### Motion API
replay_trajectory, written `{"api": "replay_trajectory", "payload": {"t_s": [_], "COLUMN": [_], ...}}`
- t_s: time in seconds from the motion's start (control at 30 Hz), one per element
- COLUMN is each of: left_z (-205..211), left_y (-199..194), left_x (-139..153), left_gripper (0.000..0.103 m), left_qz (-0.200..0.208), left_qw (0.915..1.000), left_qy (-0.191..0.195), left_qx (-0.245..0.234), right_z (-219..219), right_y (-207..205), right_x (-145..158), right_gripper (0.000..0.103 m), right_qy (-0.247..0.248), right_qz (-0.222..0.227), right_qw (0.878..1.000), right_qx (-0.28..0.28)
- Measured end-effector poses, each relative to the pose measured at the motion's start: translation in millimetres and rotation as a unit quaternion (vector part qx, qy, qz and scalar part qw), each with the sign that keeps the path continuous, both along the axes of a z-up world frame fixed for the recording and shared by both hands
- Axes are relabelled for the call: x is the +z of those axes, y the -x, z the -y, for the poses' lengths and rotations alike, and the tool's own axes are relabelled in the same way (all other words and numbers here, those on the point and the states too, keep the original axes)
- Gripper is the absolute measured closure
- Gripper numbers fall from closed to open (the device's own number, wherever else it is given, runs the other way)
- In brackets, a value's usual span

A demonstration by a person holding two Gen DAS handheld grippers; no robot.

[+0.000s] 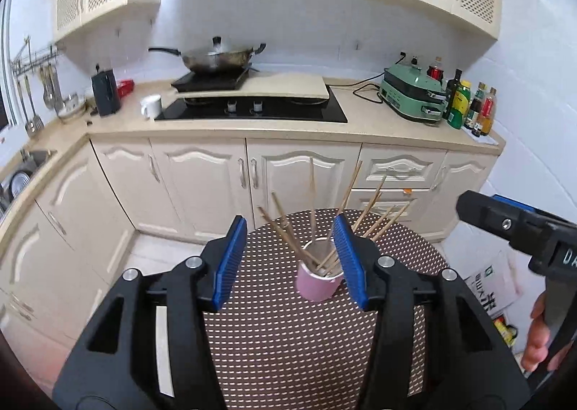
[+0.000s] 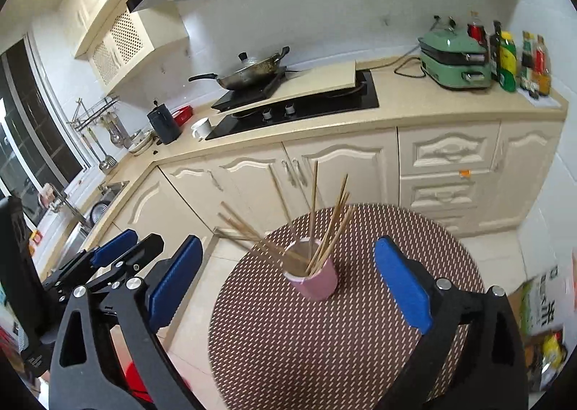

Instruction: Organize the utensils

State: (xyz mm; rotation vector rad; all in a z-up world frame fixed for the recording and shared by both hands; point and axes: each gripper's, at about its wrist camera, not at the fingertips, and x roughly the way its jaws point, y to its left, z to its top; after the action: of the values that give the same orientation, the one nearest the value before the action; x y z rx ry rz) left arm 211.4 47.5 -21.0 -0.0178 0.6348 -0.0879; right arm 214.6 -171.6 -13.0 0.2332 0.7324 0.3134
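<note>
One pink cup stands on the round mat, holding about ten chopsticks, fanned out. My left claw hangs half open and empty near it; my right claw gapes wide, gripping nothing.

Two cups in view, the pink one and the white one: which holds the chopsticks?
The pink cup on the round woven mat holds the chopsticks, fanned out. The white mug sits beside the stove on the counter, nothing sticking out.

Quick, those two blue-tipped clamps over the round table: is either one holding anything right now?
Left gripper: open, holding nothing; the pink cup of chopsticks sits beyond its fingers.
Right gripper: wide open, holding nothing.
</note>
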Motion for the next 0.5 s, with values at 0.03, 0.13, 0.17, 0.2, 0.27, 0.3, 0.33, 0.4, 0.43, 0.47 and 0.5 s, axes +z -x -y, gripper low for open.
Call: {"api": "replay_trajectory", "payload": {"t_s": [0.03,0.13,0.17,0.2,0.27,0.3,0.33,0.4,0.43,0.47,0.5], "left_z": [-2.3,-9.9,-11.1,-12.2,-13.7,-13.7,-13.8,-13.2,-12.0,-10.5,-9.3], "left_y": [4.4,20.1,25.4,31.3,46.0,55.3,62.0,77.0,87.3,92.7,100.2], "left_x": [0.0,2.6,3.7,4.8,7.5,9.0,9.0,9.4,9.3,9.2,9.0], "left_gripper": [0.052,0.052,0.052,0.052,0.052,0.052,0.052,0.052,0.052,0.052,0.052], "left_qz": [-0.001,0.001,0.001,0.001,0.004,0.005,0.005,0.008,0.006,0.006,0.008], "left_qw": [1.0,0.9999,0.9999,0.9998,0.9997,0.9997,0.9998,0.9998,0.9998,0.9998,0.9998], "left_qy": [-0.001,-0.005,-0.005,-0.005,-0.002,-0.002,-0.002,0.005,0.012,0.014,0.017], "left_qx": [-0.003,-0.014,-0.016,-0.018,-0.023,-0.023,-0.021,-0.018,-0.014,-0.01,-0.006], "right_z": [-1.1,-4.6,-4.8,-4.1,-3.5,-2.1,-1.4,0.8,2.5,4.5,6.1], "right_y": [7.6,29.8,37.7,42.5,57.6,63.2,70.8,85.9,94.0,104.5,111.4], "right_x": [0.4,3.1,4.2,4.6,5.7,5.8,6.5,8.6,9.6,11.3,12.0], "right_gripper": [0.01,0.01,0.01,0.01,0.01,0.01,0.01,0.01,0.01,0.01,0.01], "right_qy": [-0.001,0.011,0.012,0.01,0.012,0.015,0.018,0.022,0.023,0.028,0.031], "right_qz": [0.0,0.004,0.003,0.003,0.002,0.003,0.004,0.007,0.01,0.016,0.02], "right_qw": [1.0,1.0,1.0,1.0,1.0,1.0,0.999,1.0,1.0,0.999,0.999], "right_qx": [-0.006,-0.022,-0.028,-0.029,-0.029,-0.027,-0.026,-0.018,-0.014,-0.011,-0.008]}}
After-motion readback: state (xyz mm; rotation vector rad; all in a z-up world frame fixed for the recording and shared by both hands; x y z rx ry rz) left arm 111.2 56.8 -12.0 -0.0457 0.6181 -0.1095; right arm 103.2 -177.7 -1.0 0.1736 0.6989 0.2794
